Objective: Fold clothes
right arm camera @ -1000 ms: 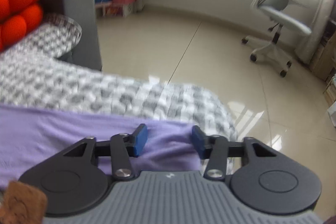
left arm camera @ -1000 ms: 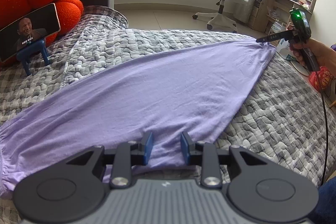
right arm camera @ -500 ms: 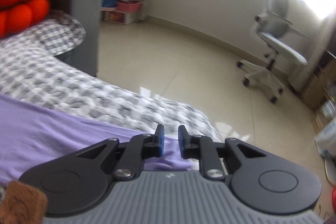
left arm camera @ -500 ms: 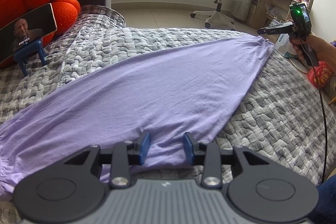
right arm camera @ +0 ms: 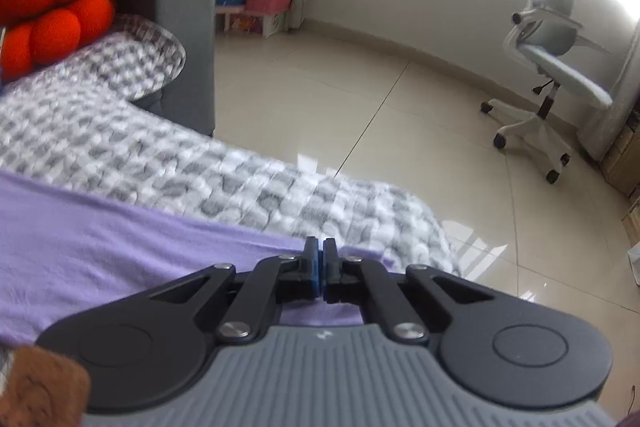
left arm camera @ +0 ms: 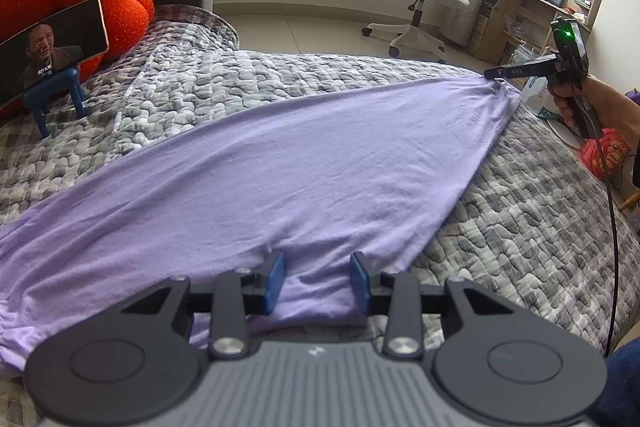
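Left wrist view: a lilac cotton garment lies spread across a bed's grey pebble-patterned quilt. The left gripper hovers at its near edge, blue-padded fingers parted astride the cloth without pressing it. At the far corner, the right gripper, held by a hand, pinches the fabric.

Right wrist view: the right gripper's fingers are closed on the garment's edge, beyond which lie the quilt and a tiled floor.
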